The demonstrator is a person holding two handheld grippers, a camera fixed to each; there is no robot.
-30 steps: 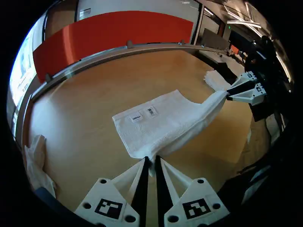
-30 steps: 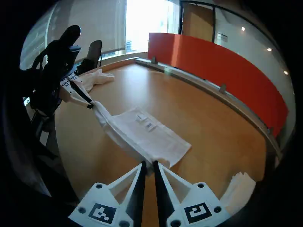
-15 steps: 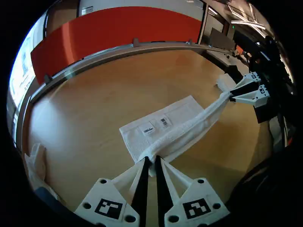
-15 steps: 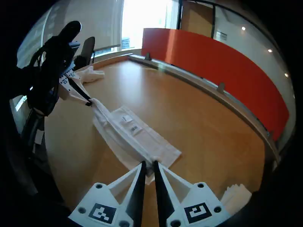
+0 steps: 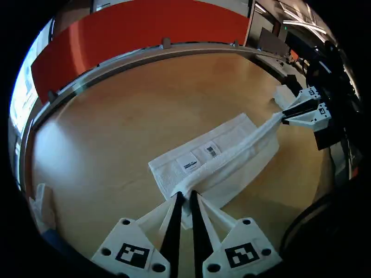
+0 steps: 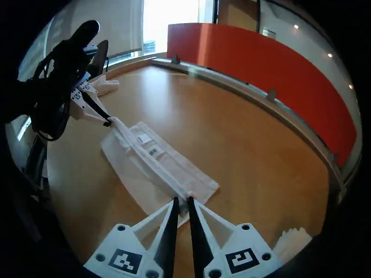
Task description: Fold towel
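Note:
A white towel with labels on it lies lengthwise on the wooden table. One long edge is lifted and stretched taut between the two grippers, draped over the rest of the cloth. My left gripper is shut on one corner of that edge at the bottom of the left gripper view. The right gripper pinches the other corner at the far right. In the right gripper view the towel runs from my right gripper, shut on its near corner, to the left gripper, held by a dark-sleeved person.
A red partition and a metal rail border the table's far side. A crumpled white cloth lies behind the left gripper. A stack of folded towels sits at the right. Bare wood stretches beyond the towel.
Both grippers have carried the held edge forward across the towel. The lifted fold now lies over the middle, and a strip of towel shows on its near side.

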